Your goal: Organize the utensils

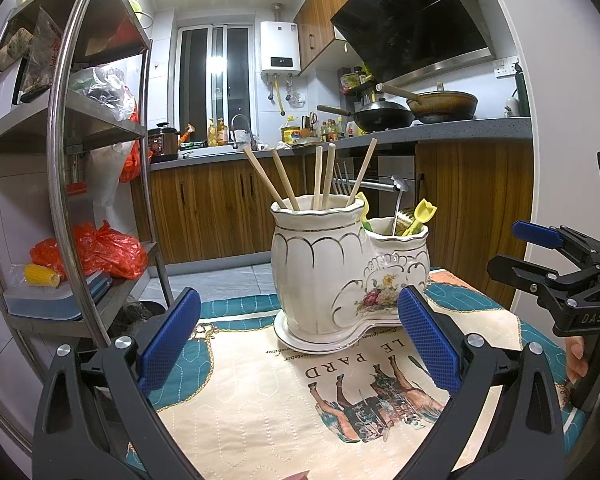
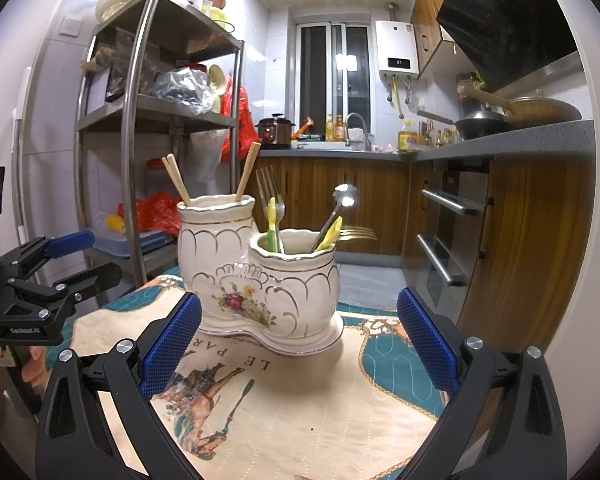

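Note:
A white ceramic two-cup utensil holder (image 1: pixel 340 276) (image 2: pixel 260 280) with gold trim and a flower print stands on the printed tablecloth (image 1: pixel 268 408) (image 2: pixel 300 400). Its tall cup holds several wooden chopsticks (image 1: pixel 324 172) (image 2: pixel 246 172). Its low cup holds a silver fork (image 2: pixel 271 190), a yellow-green fork (image 2: pixel 272 224), a metal spoon (image 2: pixel 342 200), a gold fork (image 2: pixel 356 233) and a yellow spoon (image 1: pixel 422 214). My left gripper (image 1: pixel 300 340) is open in front of the holder, nothing between its fingers. My right gripper (image 2: pixel 300 340) is also open and empty, a little short of the holder.
A steel shelf rack (image 1: pixel 64 152) (image 2: pixel 140 120) with bags and boxes stands left of the table. Wooden cabinets, an oven (image 2: pixel 448 240) and a grey counter (image 1: pixel 440 130) with woks lie behind. Each gripper shows at the edge of the other's view, with a hand (image 1: pixel 580 354) on its handle.

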Demonstrator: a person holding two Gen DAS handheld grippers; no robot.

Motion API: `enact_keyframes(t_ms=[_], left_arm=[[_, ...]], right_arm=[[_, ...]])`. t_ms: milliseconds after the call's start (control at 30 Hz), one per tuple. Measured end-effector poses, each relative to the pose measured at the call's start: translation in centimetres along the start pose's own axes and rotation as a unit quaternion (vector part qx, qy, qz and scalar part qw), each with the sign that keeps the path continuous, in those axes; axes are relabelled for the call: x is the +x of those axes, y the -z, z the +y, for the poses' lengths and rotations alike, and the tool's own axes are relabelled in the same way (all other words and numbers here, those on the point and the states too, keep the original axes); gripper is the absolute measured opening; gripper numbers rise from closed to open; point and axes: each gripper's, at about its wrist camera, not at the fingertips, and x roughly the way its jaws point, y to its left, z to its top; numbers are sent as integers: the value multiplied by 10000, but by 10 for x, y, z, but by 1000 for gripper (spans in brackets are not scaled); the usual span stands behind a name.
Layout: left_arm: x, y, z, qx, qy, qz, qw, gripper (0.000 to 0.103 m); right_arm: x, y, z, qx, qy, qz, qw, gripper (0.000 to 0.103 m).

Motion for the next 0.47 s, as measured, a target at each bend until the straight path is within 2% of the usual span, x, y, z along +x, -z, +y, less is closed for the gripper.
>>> enact_keyframes(t_ms=[467], left_arm=[[2, 0, -4, 86, 29, 39, 10000, 97]], right_arm=[[0, 0, 0, 2, -1, 6, 10000, 98]])
